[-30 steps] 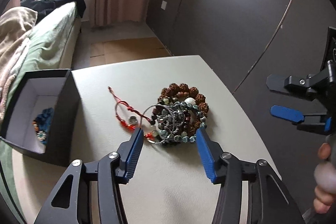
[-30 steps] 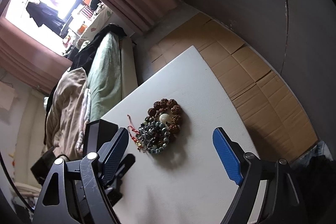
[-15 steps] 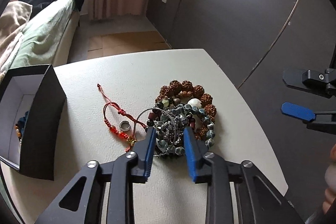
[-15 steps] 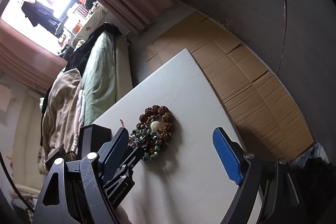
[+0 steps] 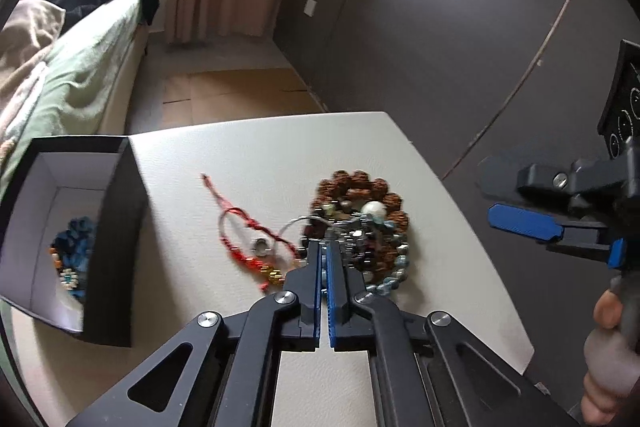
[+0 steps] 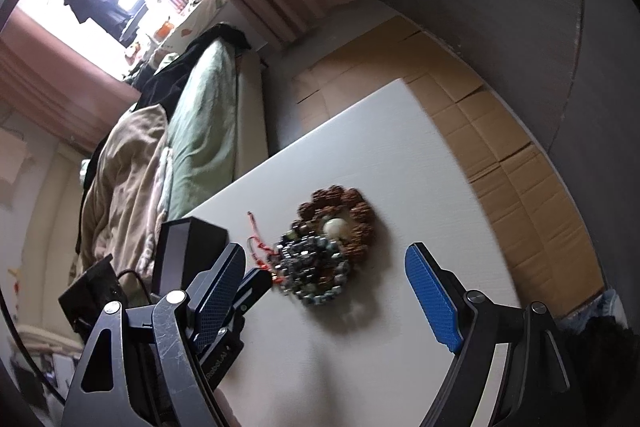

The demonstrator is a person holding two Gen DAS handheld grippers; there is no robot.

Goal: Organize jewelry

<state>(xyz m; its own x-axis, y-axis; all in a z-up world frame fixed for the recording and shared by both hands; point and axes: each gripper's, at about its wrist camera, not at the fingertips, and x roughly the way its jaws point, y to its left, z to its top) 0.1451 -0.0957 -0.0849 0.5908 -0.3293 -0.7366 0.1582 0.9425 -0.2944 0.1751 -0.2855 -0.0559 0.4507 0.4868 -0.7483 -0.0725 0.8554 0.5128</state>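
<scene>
A heap of bracelets [image 5: 372, 239] lies on the white table [image 5: 260, 147]: brown knobbly beads [image 5: 360, 181], grey-blue beads and a thin silver bracelet [image 5: 294, 225]. Beside it lie a red cord bracelet [image 5: 240, 223] and a small ring [image 5: 262, 246]. My left gripper [image 5: 324, 247] is shut, its tips pinched into the heap's near-left edge on the silver bracelet. My right gripper [image 6: 326, 255] hovers above the table right of the heap [image 6: 324, 251], jaws closing with nothing between them; the left wrist view shows this gripper [image 5: 504, 197] too.
A black box with a white inside [image 5: 116, 227] stands at the table's left and holds blue beaded jewelry [image 5: 76, 239]. A bed with green bedding [image 5: 80, 75] lies beyond it. Cardboard [image 6: 500, 131] covers the floor past the table's far and right edges.
The left jaws went from wide open to shut on the heap's near edge. The right gripper shifted a little toward the heap and its jaws narrowed slightly.
</scene>
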